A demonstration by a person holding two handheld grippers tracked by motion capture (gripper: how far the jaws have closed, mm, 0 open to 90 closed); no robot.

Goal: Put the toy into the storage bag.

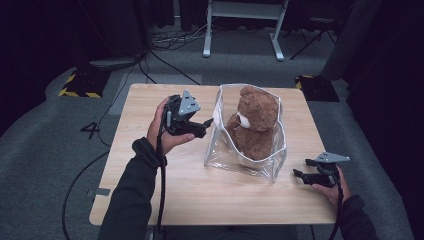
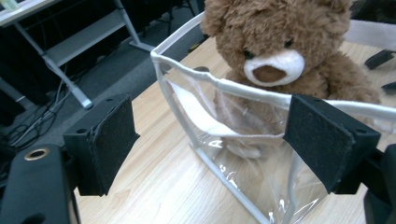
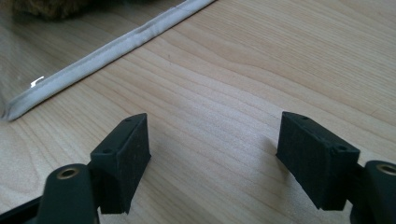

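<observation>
A brown teddy bear (image 1: 256, 122) with a white muzzle sits upright inside a clear plastic bag (image 1: 223, 150) with white piping, standing open on the wooden table (image 1: 150, 190). My left gripper (image 1: 206, 126) is held open just left of the bag's rim. In the left gripper view its pads (image 2: 112, 140) stand wide apart, with the bag's white rim (image 2: 243, 88) and the bear (image 2: 280, 42) ahead. My right gripper (image 1: 302, 170) rests open low at the table's right edge, right of the bag. The right gripper view shows its pads (image 3: 126, 154) over bare wood, the bag's bottom seam (image 3: 107, 49) beyond.
The table stands on grey carpet. A white desk frame (image 1: 245, 25) stands at the back, with cables (image 1: 170, 42) on the floor. Yellow-black striped blocks (image 1: 82, 85) lie at the back left and right. Bare wood (image 1: 210, 195) lies in front of the bag.
</observation>
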